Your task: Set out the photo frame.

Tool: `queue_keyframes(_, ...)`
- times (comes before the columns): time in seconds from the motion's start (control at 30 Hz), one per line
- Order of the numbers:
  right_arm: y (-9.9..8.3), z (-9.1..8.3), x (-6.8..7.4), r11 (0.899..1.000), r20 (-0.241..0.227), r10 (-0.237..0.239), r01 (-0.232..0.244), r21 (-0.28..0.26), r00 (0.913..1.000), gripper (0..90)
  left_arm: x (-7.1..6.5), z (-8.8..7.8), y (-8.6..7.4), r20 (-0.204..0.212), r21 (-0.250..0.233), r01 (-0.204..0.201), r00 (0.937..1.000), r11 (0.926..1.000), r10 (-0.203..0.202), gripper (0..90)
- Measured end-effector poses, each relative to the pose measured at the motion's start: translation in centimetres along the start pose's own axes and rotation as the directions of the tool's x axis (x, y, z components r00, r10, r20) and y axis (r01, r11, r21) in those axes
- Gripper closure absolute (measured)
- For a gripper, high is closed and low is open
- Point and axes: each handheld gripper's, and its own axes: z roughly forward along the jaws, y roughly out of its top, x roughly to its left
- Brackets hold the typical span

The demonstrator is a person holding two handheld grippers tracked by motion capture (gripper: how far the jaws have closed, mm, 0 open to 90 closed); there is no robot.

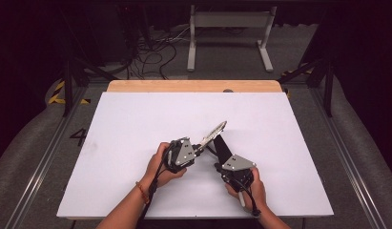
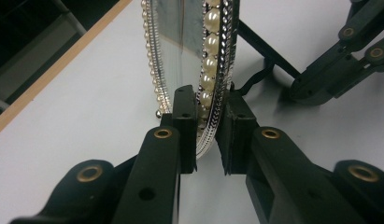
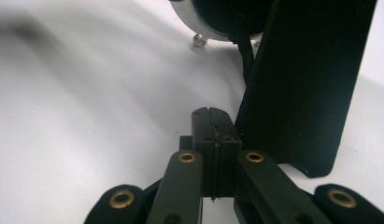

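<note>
Left tongs: clamped on the rim of the pearl-trimmed mirror; left gripper view shows pearls and rhinestone edging.
Right tongs: jaws pressed together on nothing, just beside the black easel stand.
Mirror location: high view shows it tilted above mid white worktop, between both hands.

Table: I saw a white top with a wooden strip along its far edge.
Floor: grey, with tangled black cables and yellow-black tape.
Furniture: a grey metal frame stood beyond.
Light: dim surroundings, bright tabletop.
</note>
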Motion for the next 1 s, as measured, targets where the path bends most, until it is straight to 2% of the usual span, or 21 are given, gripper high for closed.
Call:
queue_keyframes(0.23, -0.1, 0.0, -0.6, 1.000, -0.008, 0.018, -0.018, 0.004, 0.9998, 90.0, -0.1, 0.0, 0.2, 0.001, 0.005, -0.031, 0.9995, 0.9995, 0.031, 79.2)
queue_keyframes(0.53, -0.2, -0.2, -1.2, 0.999, -0.010, 0.030, -0.030, 0.018, 0.9995, 90.0, -0.4, -0.1, 0.5, 0.015, 0.020, -0.028, 0.9995, 0.9994, 0.028, 78.0)
queue_keyframes(0.57, -0.2, -0.2, -1.3, 0.999, -0.008, 0.034, -0.034, 0.018, 0.9994, 90.0, -0.5, 0.0, 0.6, 0.017, 0.018, -0.037, 0.9992, 0.9992, 0.037, 77.8)
queue_keyframes(0.7, -0.2, -0.3, -1.4, 0.999, -0.006, 0.038, -0.037, 0.019, 0.9993, 89.9, -0.6, 0.0, 0.7, 0.028, 0.016, -0.020, 0.9994, 0.9997, 0.020, 77.5)
queue_keyframes(0.8, -0.1, -0.5, -1.3, 0.999, -0.005, 0.037, -0.037, 0.017, 0.9993, 85.9, -0.5, 0.0, 0.7, 0.031, 0.012, -0.011, 0.9995, 0.9999, 0.011, 77.2)
queue_keyframes(0.93, 0.2, -1.1, -1.2, 0.999, -0.004, 0.033, -0.033, -0.005, 0.9995, 82.7, -0.4, 0.0, 0.6, 0.044, 0.003, 0.004, 0.9990, 1.0000, -0.004, 76.5)
queue_keyframes(1.0, 0.8, -2.0, -1.1, 0.999, 0.002, 0.024, -0.024, -0.026, 0.9997, 81.8, -0.4, 0.0, 0.5, 0.048, 0.010, 0.013, 0.9987, 0.9999, -0.013, 74.0)
